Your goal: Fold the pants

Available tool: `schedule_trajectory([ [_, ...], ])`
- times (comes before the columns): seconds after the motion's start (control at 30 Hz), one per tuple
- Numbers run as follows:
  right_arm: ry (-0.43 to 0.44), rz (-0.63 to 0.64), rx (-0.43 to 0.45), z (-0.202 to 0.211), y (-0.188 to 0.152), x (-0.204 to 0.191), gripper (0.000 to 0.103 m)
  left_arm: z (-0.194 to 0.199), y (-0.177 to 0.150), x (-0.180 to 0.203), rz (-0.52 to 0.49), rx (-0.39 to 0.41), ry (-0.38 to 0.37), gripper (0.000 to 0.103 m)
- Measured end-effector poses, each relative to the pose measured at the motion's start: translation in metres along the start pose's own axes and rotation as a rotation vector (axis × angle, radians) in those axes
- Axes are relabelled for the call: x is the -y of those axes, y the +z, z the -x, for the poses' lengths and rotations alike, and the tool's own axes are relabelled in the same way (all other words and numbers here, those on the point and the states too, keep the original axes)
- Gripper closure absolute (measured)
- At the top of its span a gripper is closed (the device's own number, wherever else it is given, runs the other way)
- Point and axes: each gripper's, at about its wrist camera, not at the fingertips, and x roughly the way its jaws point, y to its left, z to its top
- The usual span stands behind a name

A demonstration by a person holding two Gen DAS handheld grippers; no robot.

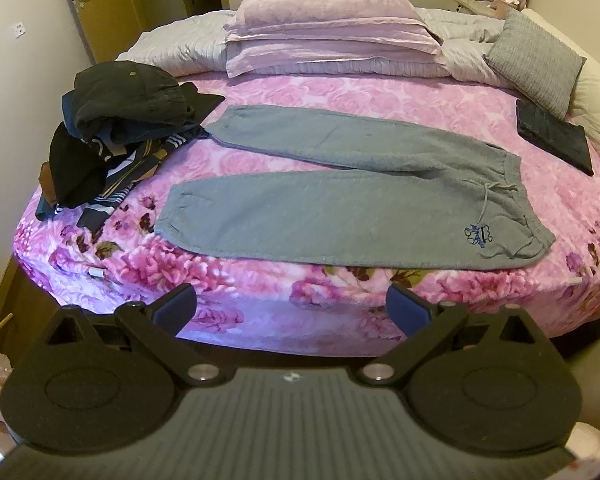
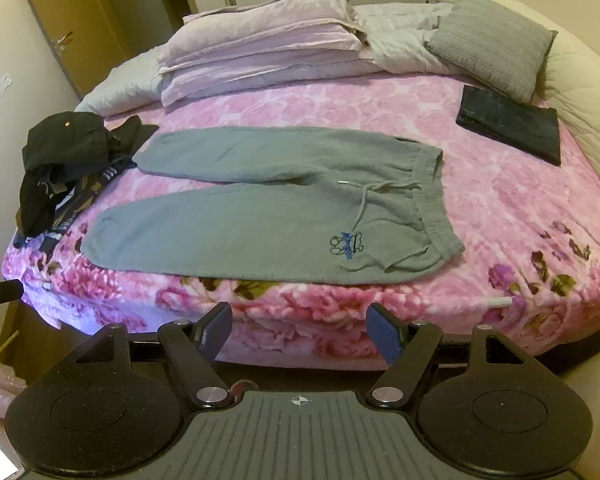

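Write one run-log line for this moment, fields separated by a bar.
stage: before first fold | grey pants: flat on bed, legs apart | left gripper: open, empty | right gripper: open, empty

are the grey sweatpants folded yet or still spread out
Spread out: the grey sweatpants lie flat on the bed, both legs apart, waistband showing.
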Motion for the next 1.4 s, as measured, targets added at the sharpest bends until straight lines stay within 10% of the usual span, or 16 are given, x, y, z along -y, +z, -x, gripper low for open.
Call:
schedule_trajectory([
  [0.9, -0.010, -0.022, -0.014, 0.001, -0.012, 0.008, 0.032, -0.002, -0.008, 0.009, 0.016, -0.020, -0.006, 0.003],
  [1.4, -0.051, -0.136, 0.047, -0.053, 0.055, 0.032, 0.032, -0.119, 0.105, 0.000, -0.054, 0.001, -0.075, 0.004],
])
